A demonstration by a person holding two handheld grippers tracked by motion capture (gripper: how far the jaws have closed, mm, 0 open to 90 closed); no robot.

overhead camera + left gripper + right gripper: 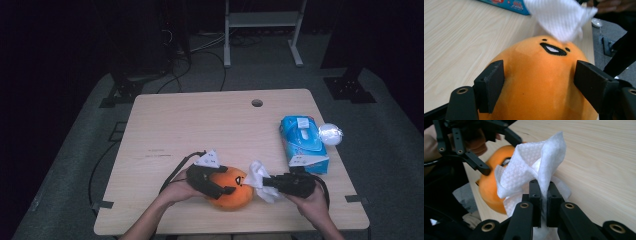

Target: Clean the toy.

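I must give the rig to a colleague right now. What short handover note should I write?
Left gripper: jaws around the round orange plush toy, on both its sides; whether the pads press is unclear.
Right gripper: shut on a white paper wipe, held at the toy's face.
Blue wipe packet: on the wooden table, right side.
Done: wipe taken.
Left: wipe the toy, probably.

— What carries everything?
— A light wooden table (200, 125), mid-frame.
— What lies on it?
— An orange plush toy (231, 190) at lower centre, a blue wipes pack (302, 142) at right.
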